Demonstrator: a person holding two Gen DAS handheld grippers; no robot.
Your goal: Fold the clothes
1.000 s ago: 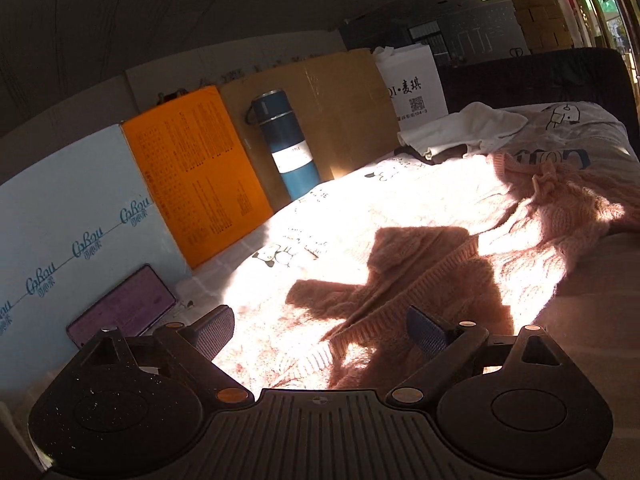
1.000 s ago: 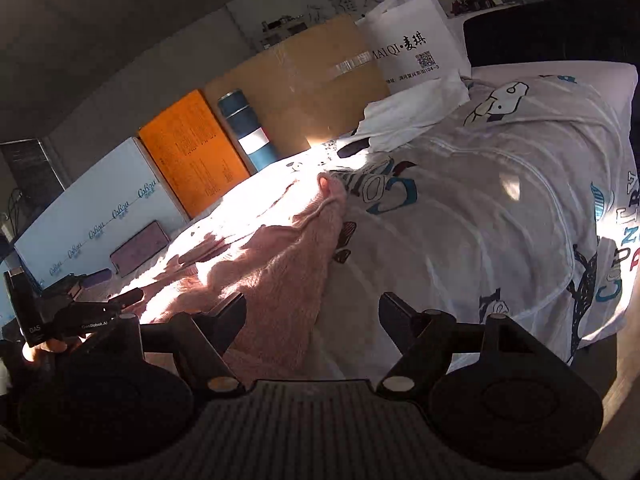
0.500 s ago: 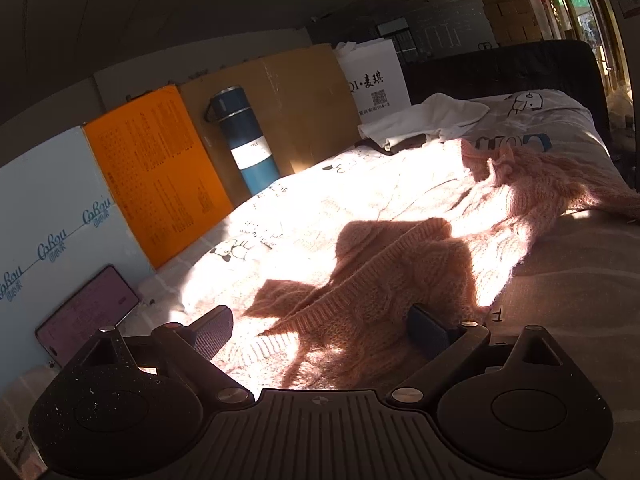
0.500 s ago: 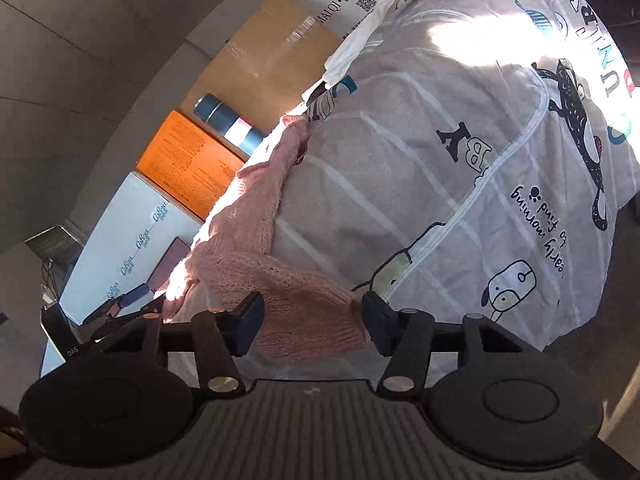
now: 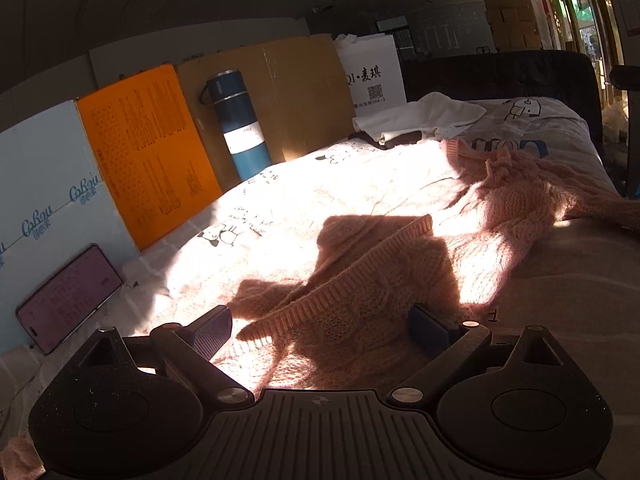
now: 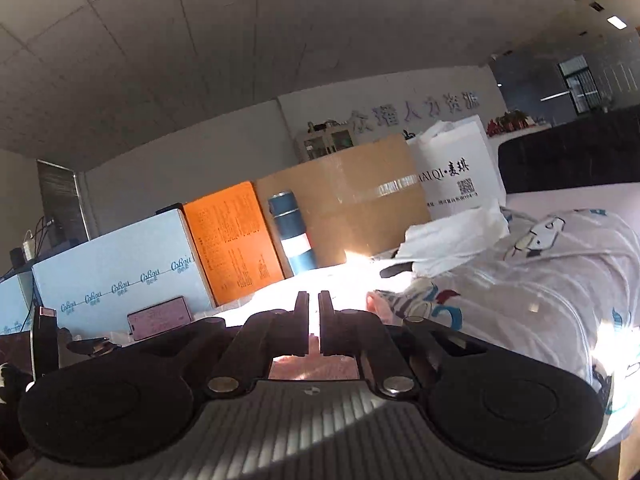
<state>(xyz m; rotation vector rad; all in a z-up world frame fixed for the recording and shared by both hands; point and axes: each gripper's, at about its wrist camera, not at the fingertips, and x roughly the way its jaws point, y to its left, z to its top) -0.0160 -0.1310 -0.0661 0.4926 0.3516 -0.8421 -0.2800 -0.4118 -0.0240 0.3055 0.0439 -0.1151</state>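
Your left gripper point(image 5: 320, 330) pointed down at a shallow slant over the bed, its jaws spread wide and closed on nothing. The pink knitted sweater point(image 5: 360, 280) lay right between and ahead of its fingers point(image 5: 210, 330), half in the gripper's own shadow, then ran off in sunlight toward the far right edge of the printed bedsheet point(image 5: 280, 200).

Your right gripper point(image 6: 313, 326) was held about level, its jaws drawn nearly together, with pink knit showing just below and behind them; the pinch looked to be on the sweater point(image 6: 312, 364).

Farther back, a folded white garment point(image 5: 420, 120) lay on the sheet, and a blue flask point(image 5: 238, 128) stood against the cardboard box point(image 5: 288, 92).
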